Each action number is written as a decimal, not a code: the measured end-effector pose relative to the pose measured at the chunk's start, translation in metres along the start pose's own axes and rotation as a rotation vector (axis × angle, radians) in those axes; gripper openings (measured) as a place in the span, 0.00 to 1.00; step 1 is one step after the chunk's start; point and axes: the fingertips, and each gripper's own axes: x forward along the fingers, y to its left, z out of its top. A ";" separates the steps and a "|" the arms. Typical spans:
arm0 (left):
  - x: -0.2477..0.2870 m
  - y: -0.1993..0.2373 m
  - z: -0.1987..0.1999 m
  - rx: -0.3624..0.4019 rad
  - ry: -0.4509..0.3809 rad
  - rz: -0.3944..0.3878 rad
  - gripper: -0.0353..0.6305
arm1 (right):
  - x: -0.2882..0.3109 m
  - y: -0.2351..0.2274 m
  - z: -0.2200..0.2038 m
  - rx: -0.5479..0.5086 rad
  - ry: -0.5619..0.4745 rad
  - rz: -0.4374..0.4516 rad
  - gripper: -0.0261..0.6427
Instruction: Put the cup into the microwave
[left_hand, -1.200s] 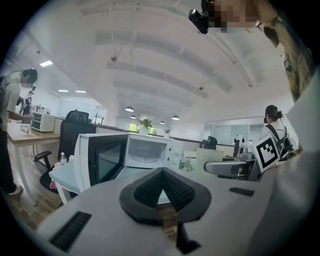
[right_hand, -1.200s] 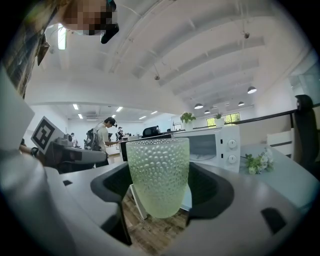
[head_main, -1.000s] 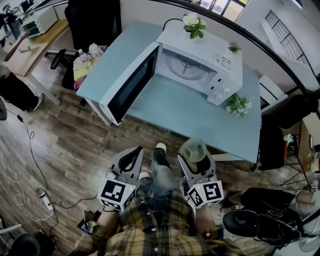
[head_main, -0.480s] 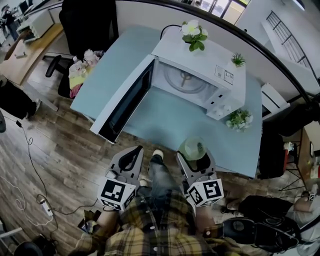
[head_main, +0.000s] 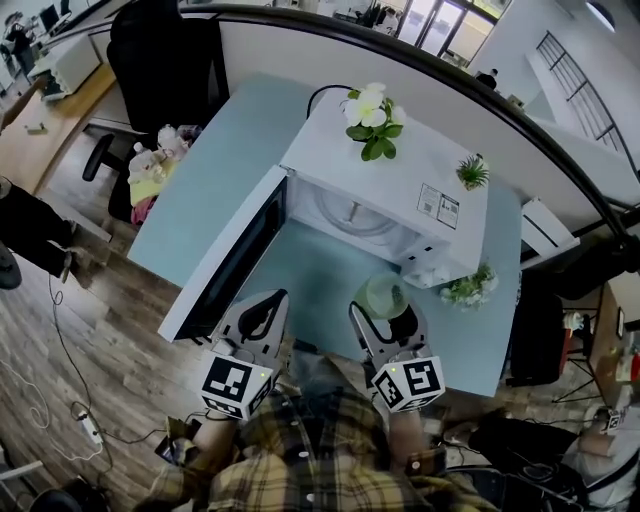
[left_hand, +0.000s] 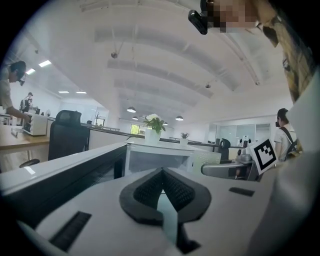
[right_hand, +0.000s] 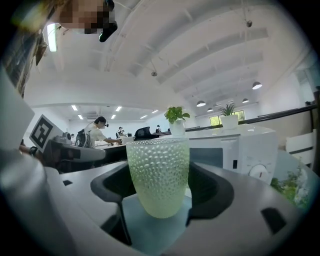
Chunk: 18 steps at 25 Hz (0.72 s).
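Observation:
A pale green dimpled cup (right_hand: 158, 175) stands upright between the jaws of my right gripper (right_hand: 161, 192), which is shut on it. In the head view the cup (head_main: 385, 297) hangs over the table's near part, just in front of the white microwave (head_main: 400, 190). The microwave door (head_main: 225, 262) swings wide open to the left and the glass turntable (head_main: 345, 222) shows inside. My left gripper (head_main: 262, 310) is shut with nothing in it, near the door's lower end; its jaws (left_hand: 162, 192) meet at the tips.
The microwave sits on a light blue table (head_main: 215, 190). A white-flowered plant (head_main: 368, 112) and a small green plant (head_main: 472, 172) stand on its top; another plant (head_main: 465, 290) is at its right. An office chair (head_main: 160, 60) stands behind left.
Both grippers have moved forward toward the table and the microwave. The cup now hangs over the tabletop, close to the microwave's open front, still held in the right gripper.

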 end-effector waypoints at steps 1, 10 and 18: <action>0.008 0.001 0.003 0.001 -0.001 0.000 0.04 | 0.005 -0.006 0.002 0.000 0.001 0.001 0.57; 0.070 0.004 0.021 0.011 -0.018 0.005 0.04 | 0.036 -0.051 0.010 -0.006 0.009 0.029 0.57; 0.103 0.001 0.027 0.025 -0.023 -0.009 0.04 | 0.049 -0.066 0.012 -0.013 0.002 0.055 0.57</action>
